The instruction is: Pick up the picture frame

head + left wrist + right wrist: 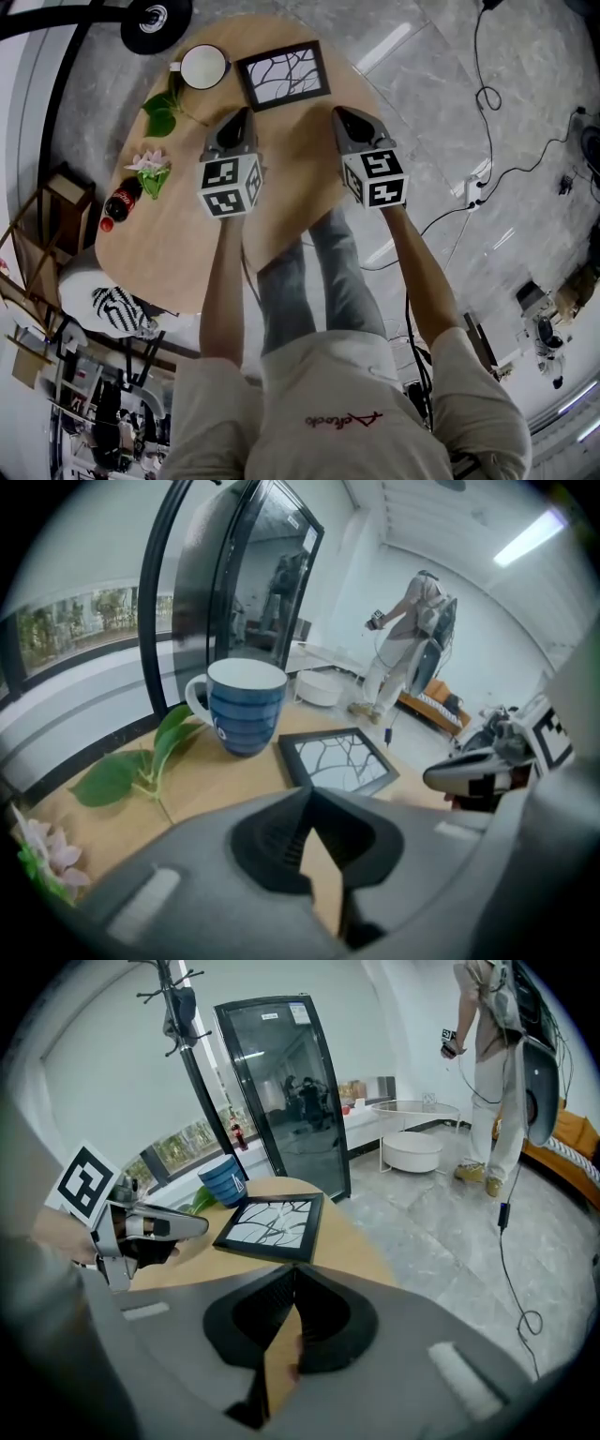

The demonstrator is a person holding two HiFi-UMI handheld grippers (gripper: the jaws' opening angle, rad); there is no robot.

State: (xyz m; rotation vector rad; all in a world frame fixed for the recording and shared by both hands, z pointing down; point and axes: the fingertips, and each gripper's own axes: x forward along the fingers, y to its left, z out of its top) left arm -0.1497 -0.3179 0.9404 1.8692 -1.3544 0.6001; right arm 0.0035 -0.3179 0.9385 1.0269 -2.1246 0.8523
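The left gripper (240, 114) and the right gripper (341, 114) were held clenched and empty above the table (178, 253). The picture frame (283, 75) was found flat just beyond, beside the mug (203, 67). The jaws should be parted before its edges are approached.

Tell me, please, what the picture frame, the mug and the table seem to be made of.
Picture frame: matte black border, probably painted wood or plastic.
Mug: likely glazed ceramic, with glossy blue bands and a white rim.
Table: pale wood or wood-look laminate, with a smooth, even tan surface.
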